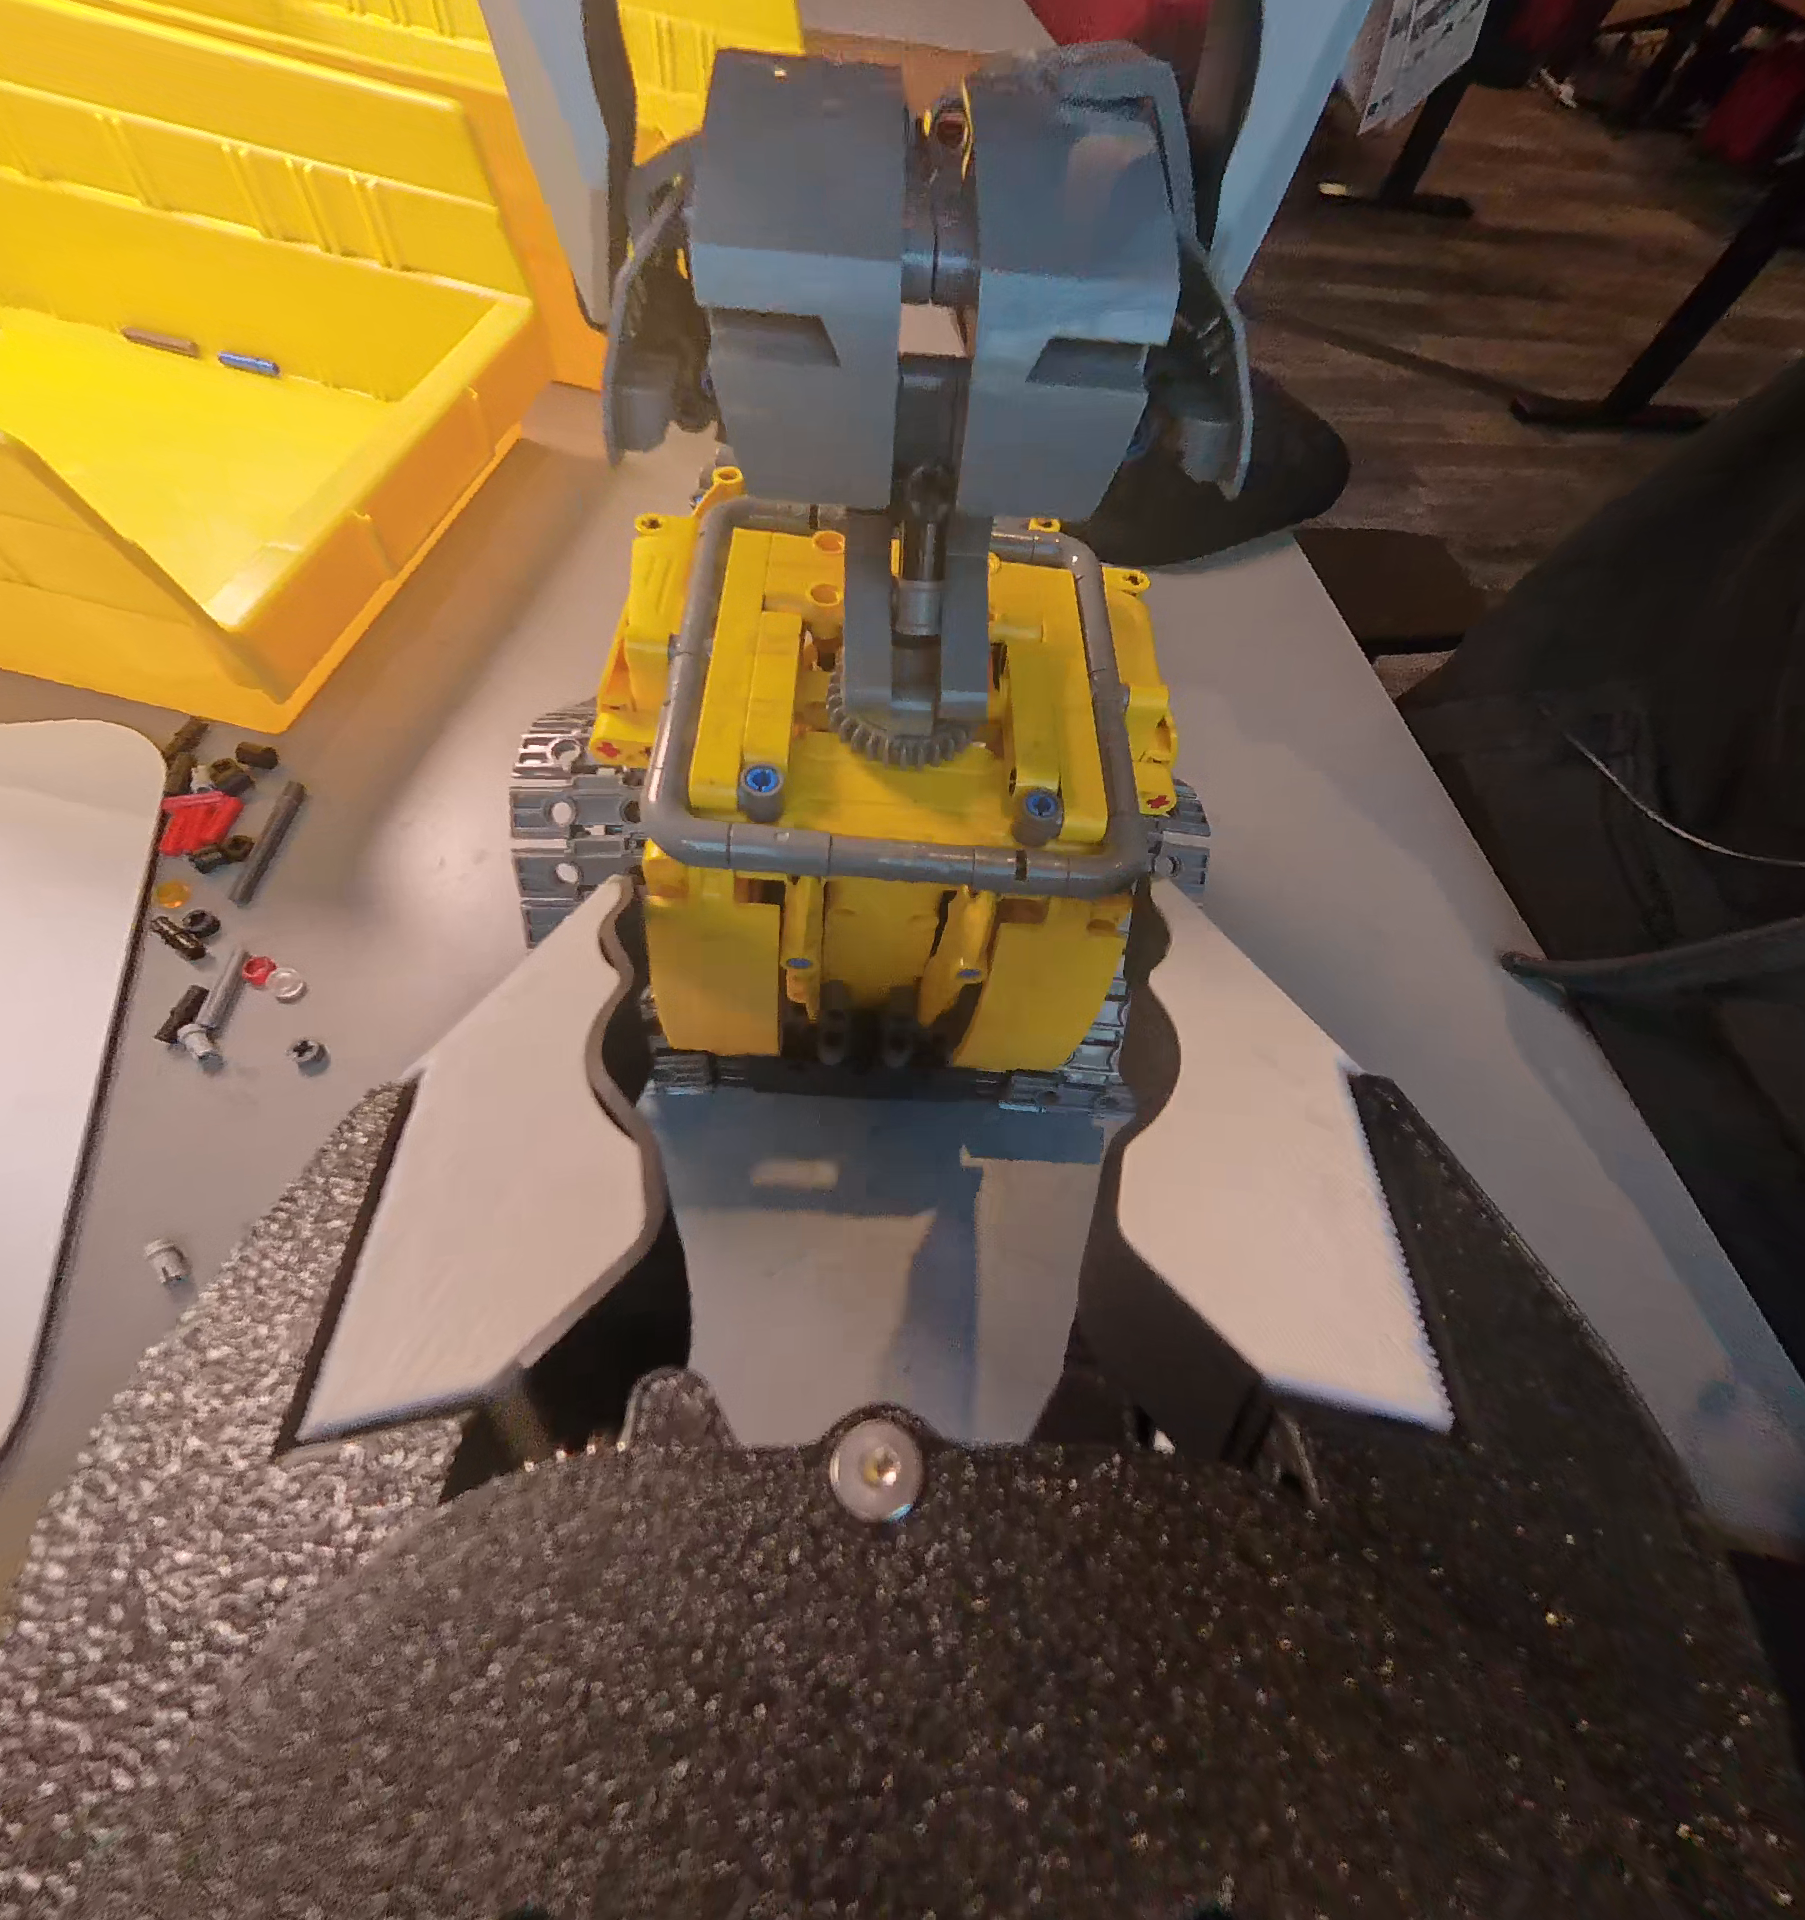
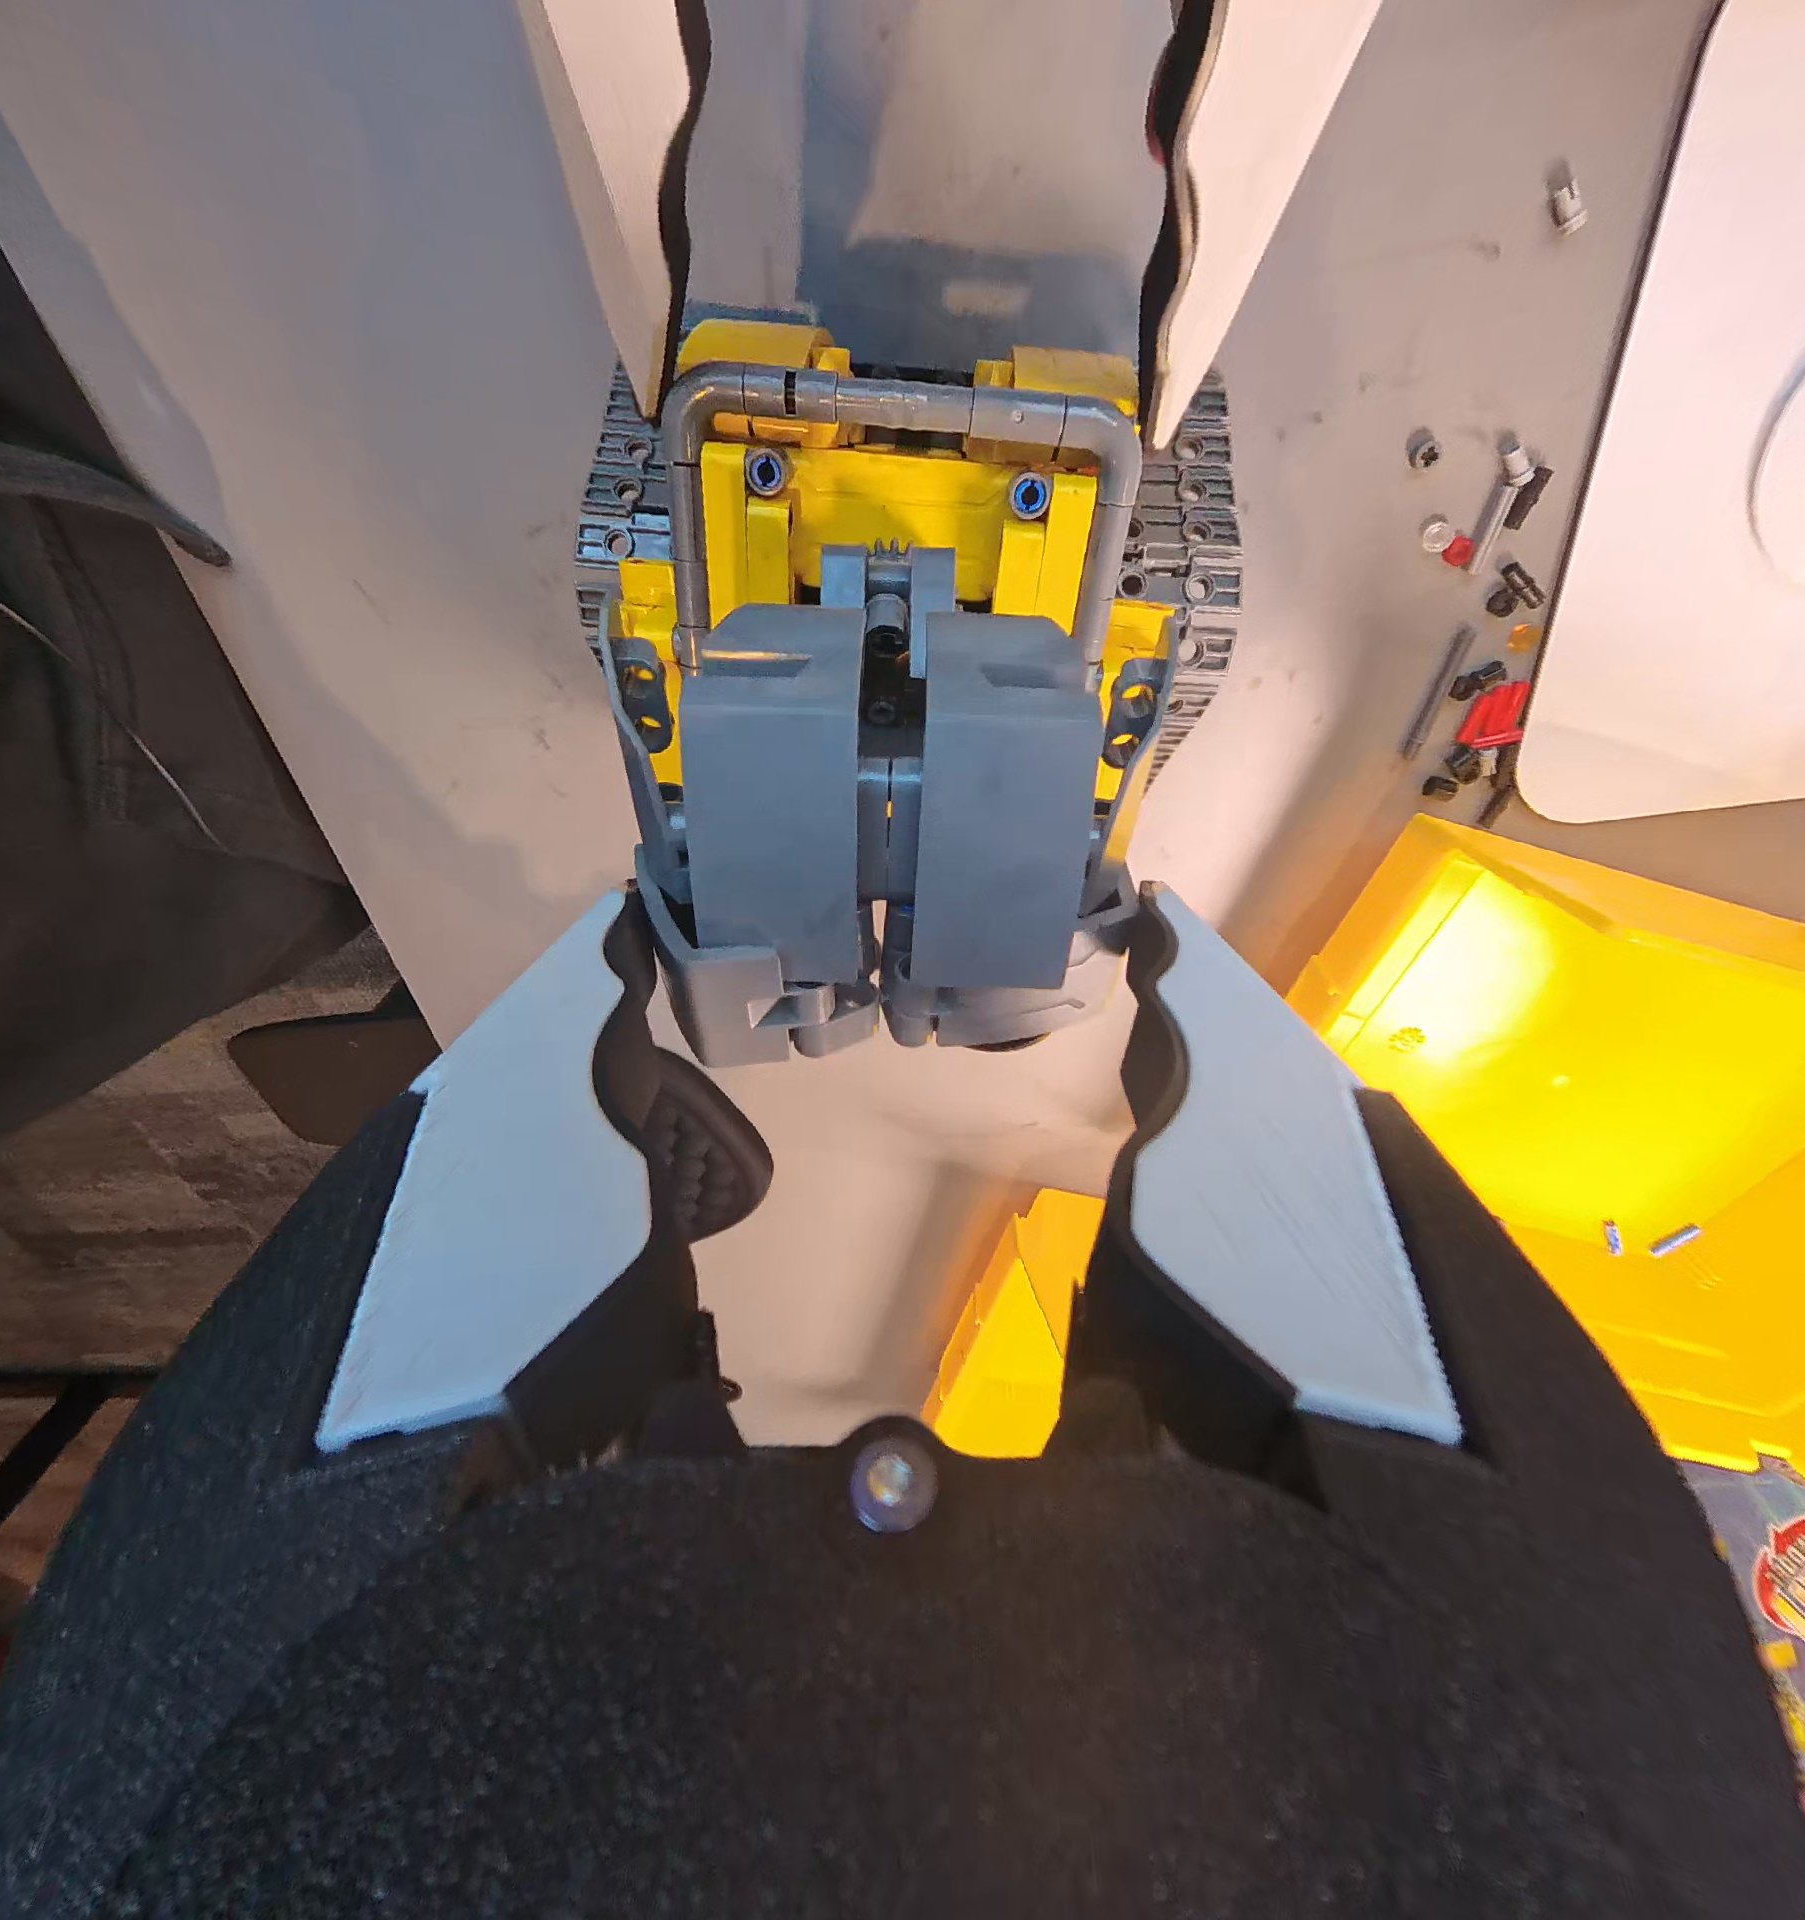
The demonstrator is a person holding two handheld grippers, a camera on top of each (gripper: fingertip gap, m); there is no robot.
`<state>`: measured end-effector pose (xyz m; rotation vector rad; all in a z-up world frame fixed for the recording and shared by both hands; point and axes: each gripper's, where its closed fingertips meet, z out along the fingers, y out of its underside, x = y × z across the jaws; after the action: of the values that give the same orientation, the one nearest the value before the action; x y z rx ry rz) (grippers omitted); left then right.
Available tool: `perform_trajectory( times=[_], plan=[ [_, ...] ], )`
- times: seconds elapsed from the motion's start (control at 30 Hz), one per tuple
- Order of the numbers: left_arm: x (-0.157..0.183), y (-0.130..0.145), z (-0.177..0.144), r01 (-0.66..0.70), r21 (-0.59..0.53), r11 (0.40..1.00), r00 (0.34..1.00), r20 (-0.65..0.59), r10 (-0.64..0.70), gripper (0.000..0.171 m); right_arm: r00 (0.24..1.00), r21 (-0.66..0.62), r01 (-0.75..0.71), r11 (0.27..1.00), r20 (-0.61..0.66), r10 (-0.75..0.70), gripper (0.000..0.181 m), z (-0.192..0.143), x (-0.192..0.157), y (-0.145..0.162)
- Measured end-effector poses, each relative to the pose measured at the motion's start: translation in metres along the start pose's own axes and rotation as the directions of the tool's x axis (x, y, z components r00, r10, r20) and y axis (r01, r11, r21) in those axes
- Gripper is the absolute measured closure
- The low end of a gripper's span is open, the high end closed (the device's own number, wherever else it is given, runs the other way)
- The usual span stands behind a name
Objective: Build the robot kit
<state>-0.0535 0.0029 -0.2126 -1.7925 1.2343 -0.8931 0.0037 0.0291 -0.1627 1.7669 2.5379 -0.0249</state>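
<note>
1. A yellow-and-grey brick-built robot model (image 1: 893,790) stood upright on the grey table (image 1: 1272,748), its long axis vertical, its grey two-block head (image 1: 929,301) on top.
2. The model's head end pointed toward the right gripper (image 2: 887,925); its opposite side faced the left gripper (image 1: 887,914).
3. The left gripper's fingers (image 1: 524,1122) were spread, flanking the model's lower body and grey side treads; whether they touched could not be told.
4. The right gripper's fingers (image 2: 524,1122) were spread either side of the head, close beside it.
5. Yellow bins (image 1: 212,416) sat just beside the model.
6. Small loose parts (image 1: 217,894) lay scattered nearby on the table, well clear of both grippers.
</note>
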Motion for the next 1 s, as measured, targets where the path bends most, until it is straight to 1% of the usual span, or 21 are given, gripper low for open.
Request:
perform_trajectory(
  times=[0.07, 0.1, 0.2, 0.27, 0.3, 0.47, 0.6, 0.77, 1.0],
  plan=[
    [0.0, -0.004, -0.007, -0.008, 0.021, 1.0, 1.0, 0.008, 0.008, 0.086, 1.0, 0.005, -0.005, 1.0, 0.0, 0.005, 0.09, -0.001, 0.0, 0.0],
    [0.001, -0.007, -0.01, -0.016, 0.035, 0.999, 1.0, 0.007, 0.016, 0.092, 1.0, 0.005, -0.005, 1.0, -0.002, 0.005, 0.09, 0.0, 0.0, 0.001],
    [0.002, -0.017, -0.02, -0.036, 0.088, 0.996, 0.999, 0.018, 0.035, 0.121, 1.0, 0.019, -0.011, 1.0, -0.001, 0.011, 0.09, -0.002, -0.001, -0.001],
    [0.0, -0.023, -0.022, -0.053, 0.107, 0.993, 0.998, 0.044, 0.049, 0.132, 1.0, 0.026, -0.011, 1.0, -0.002, 0.011, 0.091, -0.003, -0.002, -0.002],
    [0.001, -0.025, -0.021, -0.066, 0.105, 0.992, 0.997, 0.051, 0.061, 0.135, 1.0, 0.027, -0.012, 1.0, -0.002, 0.012, 0.091, -0.003, -0.002, -0.002],
    [0.006, -0.032, -0.002, -0.124, 0.064, 0.99, 0.99, 0.076, 0.12, 0.138, 1.0, 0.042, -0.016, 0.999, -0.001, 0.016, 0.091, -0.005, -0.003, -0.004],
    [0.003, -0.029, 0.015, -0.147, 0.015, 0.989, 0.983, 0.113, 0.144, 0.148, 1.0, 0.064, -0.019, 0.998, -0.002, 0.019, 0.092, -0.006, -0.004, -0.006],
    [0.005, -0.031, 0.025, -0.131, 0.022, 0.991, 0.987, 0.099, 0.128, 0.148, 1.0, 0.098, -0.019, 0.995, -0.005, 0.02, 0.092, -0.01, -0.008, -0.005],
    [0.005, -0.033, 0.029, -0.108, 0.042, 0.993, 0.99, 0.093, 0.103, 0.148, 0.998, 0.207, -0.064, 0.976, 0.016, 0.062, 0.093, -0.011, -0.008, 0.0]
  ],
)
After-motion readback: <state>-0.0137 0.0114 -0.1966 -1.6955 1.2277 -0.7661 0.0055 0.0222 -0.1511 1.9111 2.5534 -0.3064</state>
